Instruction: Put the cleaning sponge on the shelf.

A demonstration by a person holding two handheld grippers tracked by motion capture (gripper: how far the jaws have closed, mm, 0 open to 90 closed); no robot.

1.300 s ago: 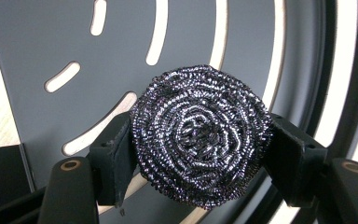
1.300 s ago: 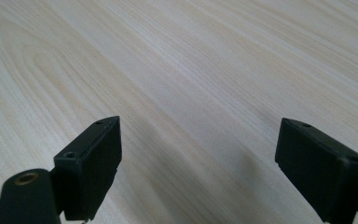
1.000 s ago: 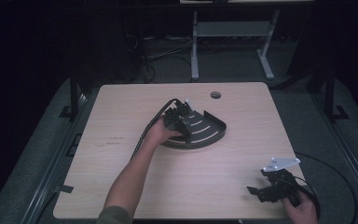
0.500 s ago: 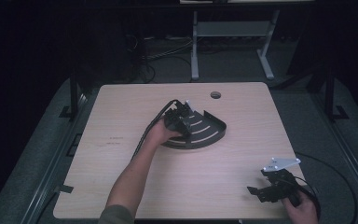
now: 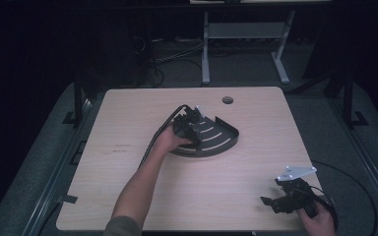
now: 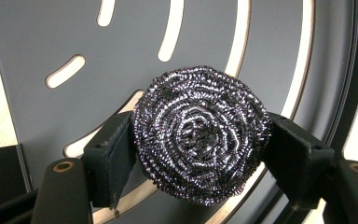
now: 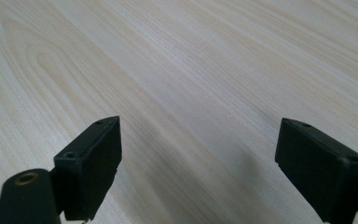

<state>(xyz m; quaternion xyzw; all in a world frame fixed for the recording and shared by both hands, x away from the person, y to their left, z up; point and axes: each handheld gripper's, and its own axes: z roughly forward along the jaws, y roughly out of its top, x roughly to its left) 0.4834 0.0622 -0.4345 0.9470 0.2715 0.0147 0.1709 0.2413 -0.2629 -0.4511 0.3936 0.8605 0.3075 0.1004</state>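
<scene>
Steel wool [image 6: 200, 140], a round coiled scouring pad of dark shiny wire, sits clamped between the two black jaws of the left gripper [image 6: 200, 154], one jaw pressed to each side of it. Behind the pad lies a dark grey tray [image 6: 270, 56] with long curved slots through which pale wood shows. In the high view the left gripper [image 5: 189, 125] is over the near left part of that fan-shaped tray [image 5: 221, 142], which rests around the middle of the wooden table [image 5: 128, 196]; the pad itself is too small to make out there. The right gripper [image 5: 281, 199] is held low near the table's front right corner, well apart from the tray. Its jaws stand wide with nothing between them, only bare wood grain [image 7: 191, 93] beyond.
</scene>
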